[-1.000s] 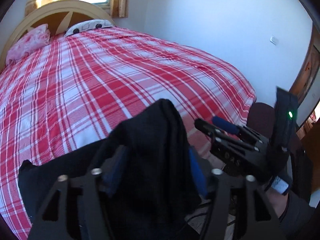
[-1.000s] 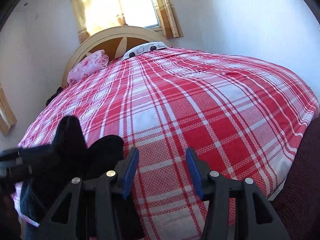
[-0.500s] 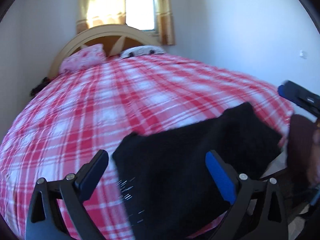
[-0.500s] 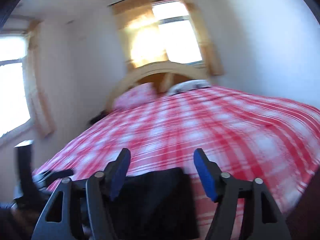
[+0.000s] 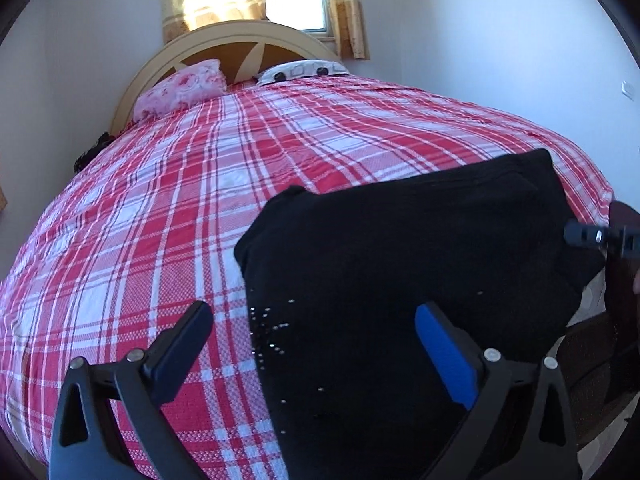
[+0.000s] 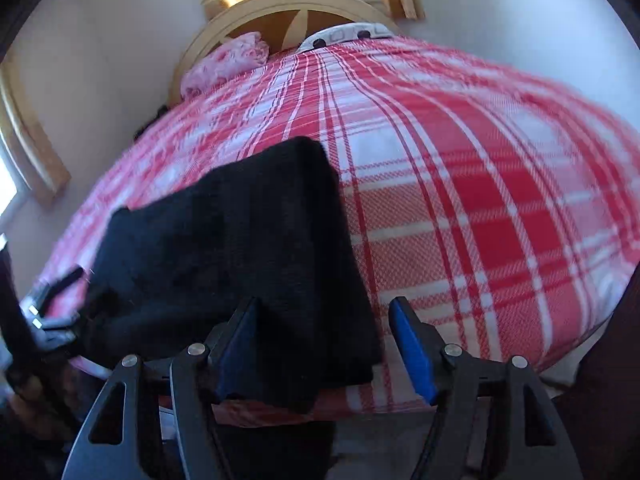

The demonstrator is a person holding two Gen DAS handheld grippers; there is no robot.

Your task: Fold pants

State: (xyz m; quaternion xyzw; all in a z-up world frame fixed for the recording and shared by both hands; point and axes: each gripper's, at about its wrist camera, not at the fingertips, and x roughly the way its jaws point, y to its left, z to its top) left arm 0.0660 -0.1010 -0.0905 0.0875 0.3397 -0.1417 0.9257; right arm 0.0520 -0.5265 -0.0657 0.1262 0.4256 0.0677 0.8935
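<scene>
While unheld, pants (image 5: pixel 400 264) beneath spread fingers (image 5: pixel 444 344)

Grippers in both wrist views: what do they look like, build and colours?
Both match. The left gripper and right gripper each have two matte black plastic arms with triangular cut-outs and silver screw heads. The jaws carry flat rectangular blue pads; one left pad looks dark in shadow. No cables or markings show.
</scene>
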